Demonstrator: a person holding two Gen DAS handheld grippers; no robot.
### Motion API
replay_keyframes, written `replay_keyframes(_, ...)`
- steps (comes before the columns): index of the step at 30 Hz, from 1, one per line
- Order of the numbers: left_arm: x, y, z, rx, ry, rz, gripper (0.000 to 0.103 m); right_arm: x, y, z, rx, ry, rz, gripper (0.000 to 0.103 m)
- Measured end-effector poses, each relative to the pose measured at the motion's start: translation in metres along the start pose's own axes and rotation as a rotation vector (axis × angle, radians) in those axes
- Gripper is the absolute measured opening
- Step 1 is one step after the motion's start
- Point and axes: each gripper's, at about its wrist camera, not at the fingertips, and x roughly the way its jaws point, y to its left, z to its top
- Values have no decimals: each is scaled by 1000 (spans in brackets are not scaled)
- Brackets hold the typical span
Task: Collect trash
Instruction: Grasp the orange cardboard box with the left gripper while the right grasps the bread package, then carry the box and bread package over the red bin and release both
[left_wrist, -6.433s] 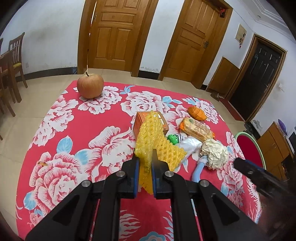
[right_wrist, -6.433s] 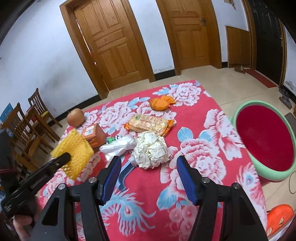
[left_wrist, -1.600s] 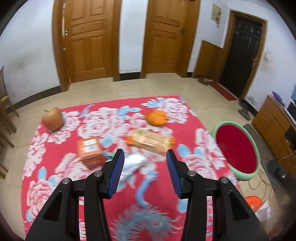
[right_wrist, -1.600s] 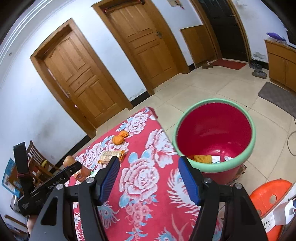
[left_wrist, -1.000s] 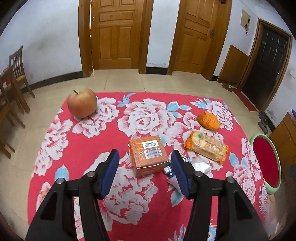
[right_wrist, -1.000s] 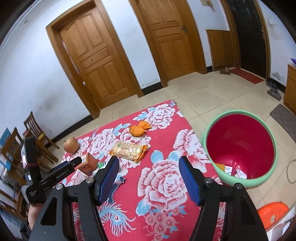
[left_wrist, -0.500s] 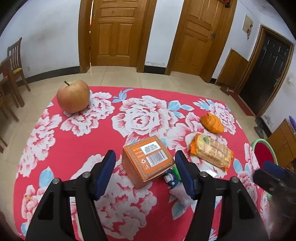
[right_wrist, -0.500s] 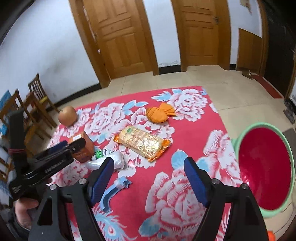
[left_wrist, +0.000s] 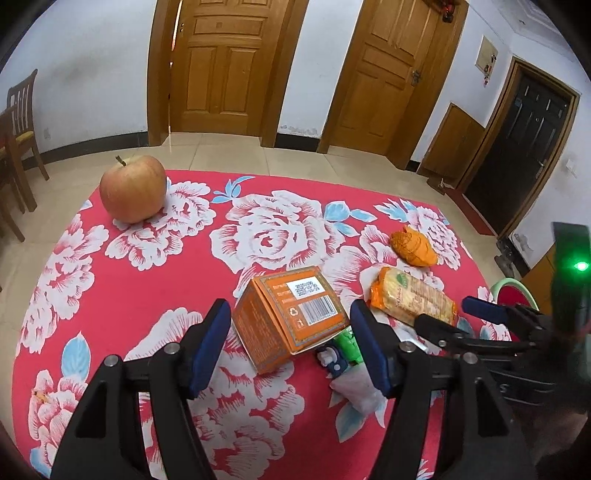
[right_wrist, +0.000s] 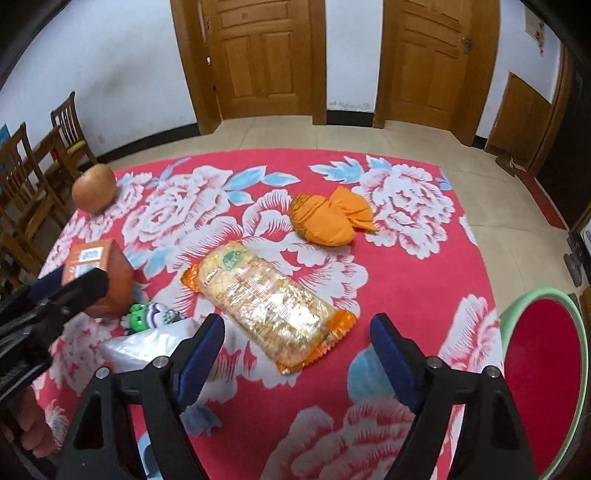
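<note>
Left gripper wide around the orange cardboard box, untouched; right gripper, opening, hovers empty over the clear-wrapped cracker pack mid-tablecloth.

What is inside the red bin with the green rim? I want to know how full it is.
Only part of the red bin shows: bare red inner wall. Its bottom is out of frame, so any contents cannot be seen.

Each hand-held gripper has black angular arms, silver screws and blue fingers.
</note>
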Motion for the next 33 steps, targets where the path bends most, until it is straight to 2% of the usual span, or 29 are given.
replay_keyframes(6, -1, 2, 0, -7, -3, 3, 67, 17, 4, 4, -21, 7, 37, 85)
replay_keyframes(10, -3, 0, 0, 3, -5, 16, 67, 16, 10, 4, -47, -7, 23, 70)
replay_keyframes(17, -4, -2, -1, 15, -7, 7, 67, 9, 8, -2, -15, -13, 42, 64)
replay_keyframes(29, 3, -1, -4, 20, 21, 21, 67, -44, -16, -21, 105, -104, 59, 64)
replay_keyframes(33, 2, -2, -4, 32, 12, 20, 64, -62, -24, -30, 149, -129, 74, 64)
